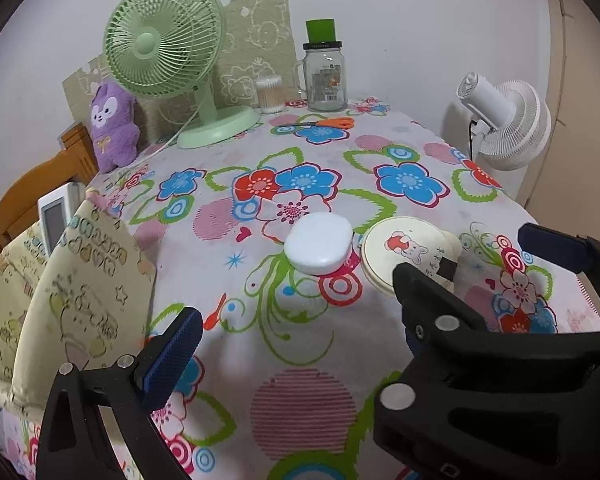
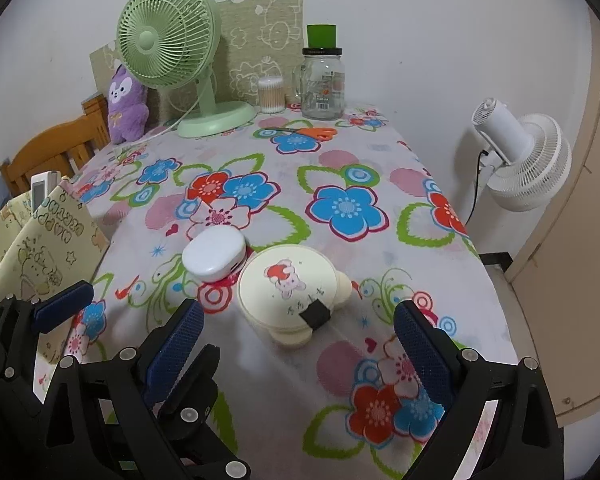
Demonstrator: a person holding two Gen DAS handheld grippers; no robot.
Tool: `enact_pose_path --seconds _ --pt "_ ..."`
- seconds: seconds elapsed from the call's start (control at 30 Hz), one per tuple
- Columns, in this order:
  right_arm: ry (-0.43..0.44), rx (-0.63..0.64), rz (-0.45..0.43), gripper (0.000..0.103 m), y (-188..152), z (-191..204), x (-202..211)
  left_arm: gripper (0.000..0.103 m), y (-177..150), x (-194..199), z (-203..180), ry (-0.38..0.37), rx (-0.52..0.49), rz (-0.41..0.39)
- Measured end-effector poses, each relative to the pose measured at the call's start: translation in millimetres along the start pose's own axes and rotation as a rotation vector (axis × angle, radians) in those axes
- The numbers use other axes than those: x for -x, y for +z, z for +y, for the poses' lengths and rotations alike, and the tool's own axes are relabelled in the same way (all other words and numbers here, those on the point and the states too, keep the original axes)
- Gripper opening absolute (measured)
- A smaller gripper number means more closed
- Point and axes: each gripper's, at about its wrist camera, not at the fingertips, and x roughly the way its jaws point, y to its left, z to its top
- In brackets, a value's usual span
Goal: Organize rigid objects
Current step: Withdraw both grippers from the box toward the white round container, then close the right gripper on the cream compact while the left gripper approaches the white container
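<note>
A: Right wrist view, near field first. Right gripper hangs low over the front of the desk, jaws spread wide, nothing between them. Left gripper sits at its 9 o'clock, also spread and empty.

B: Why both open and low?

A: My reading: neither has committed to a grasp yet. The spread leaves room for a wide object.

B: Which objects are up for sorting?

A: Just beyond the right gripper, at 12 o'clock, a cream round case with a cartoon print lies flat, a dark tab on its near edge. At its 10 o'clock a white oval case lies flat too, rims touching or nearly so; can't settle which.

B: Left wrist view agrees?

A: Yes. Left gripper spread, white oval case at 12 o'clock, cream round case towards 1 o'clock, partly behind one finger.

B: Farther back?

A: Orange-handled scissors lie flat mid-desk. Along the far edge stand a green fan, a cotton swab tub, and a glass jar with a green cup on its lid. Likely parked against the wall to keep the working area free. Off the desk at 2 o'clock, a white fan.
</note>
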Motion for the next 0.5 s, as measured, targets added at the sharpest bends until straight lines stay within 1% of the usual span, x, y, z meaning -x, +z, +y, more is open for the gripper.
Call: enact_pose_path --seconds 0.2,0.27,0.37,0.5 --pt "0.002 0.002 0.013 0.098 8.8 0.2 -14.5 0.102 7.7 -11.5 0.6 -0.013 -0.029 0.019" --pt "0.010 -0.004 0.028 0.098 10.9 -0.7 -19.9 0.102 9.6 -15.0 2.0 -0.013 -0.027 0.023" --pt "0.003 -0.006 0.042 0.098 12.7 -0.1 -27.2 0.102 11.3 -21.9 3.9 -0.024 -0.019 0.042" --pt "-0.004 -0.001 0.063 0.097 13.0 0.5 -36.0 0.102 11.2 -30.2 3.7 -0.020 -0.026 0.057"
